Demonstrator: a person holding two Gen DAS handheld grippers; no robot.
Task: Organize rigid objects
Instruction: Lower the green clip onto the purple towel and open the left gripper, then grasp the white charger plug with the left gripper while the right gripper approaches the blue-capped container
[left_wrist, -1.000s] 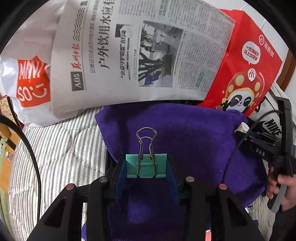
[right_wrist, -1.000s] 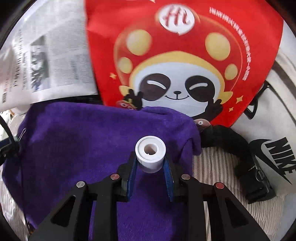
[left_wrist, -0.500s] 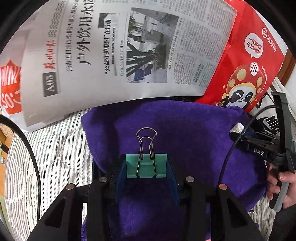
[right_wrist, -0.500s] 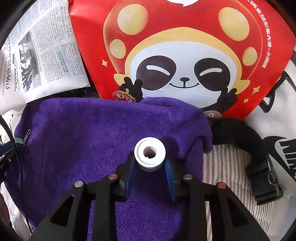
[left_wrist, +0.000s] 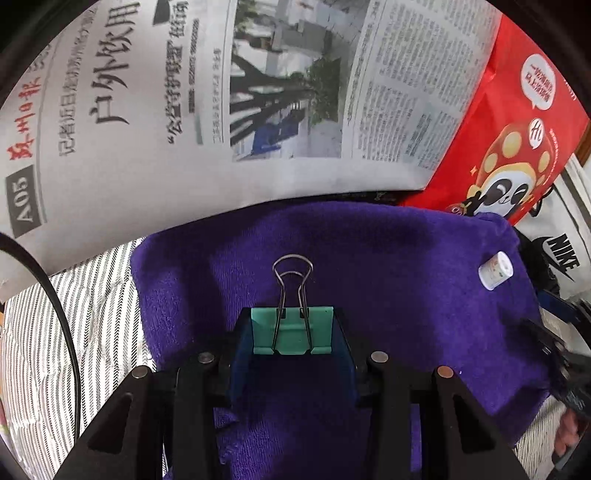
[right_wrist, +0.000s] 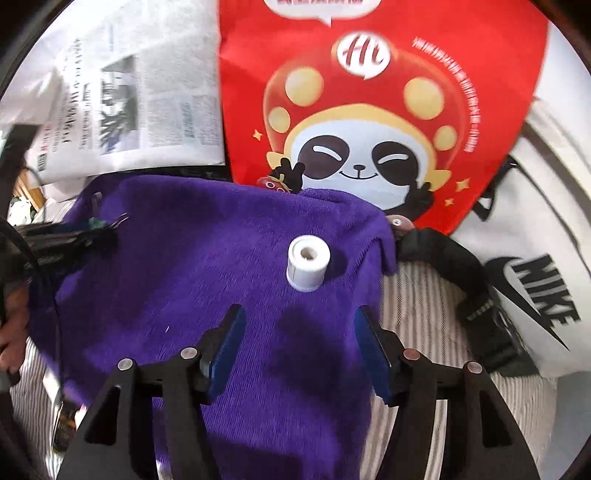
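My left gripper (left_wrist: 293, 332) is shut on a green binder clip (left_wrist: 291, 330), wire handles pointing forward, above a purple towel (left_wrist: 388, 266). A small white spool (right_wrist: 307, 263) stands upright on the towel (right_wrist: 192, 266) near its right edge; the spool (left_wrist: 495, 270) shows at the right in the left wrist view. My right gripper (right_wrist: 299, 325) sits behind the spool with its jaws opening, nothing between the blue pads. The left gripper (right_wrist: 99, 230) with the clip appears at the left of the right wrist view.
A newspaper (left_wrist: 229, 110) lies beyond the towel, with a red panda bag (right_wrist: 369, 110) to its right. A white Nike bag (right_wrist: 546, 258) with a black strap (right_wrist: 461, 280) is at the right. Striped bedding (left_wrist: 74, 314) lies under everything. A hand (right_wrist: 11, 325) shows at the left edge.
My right gripper let go of the white spool, opened and pulled back, leaving the spool standing on the towel. My left gripper moved forward toward the newspaper, still holding the clip.
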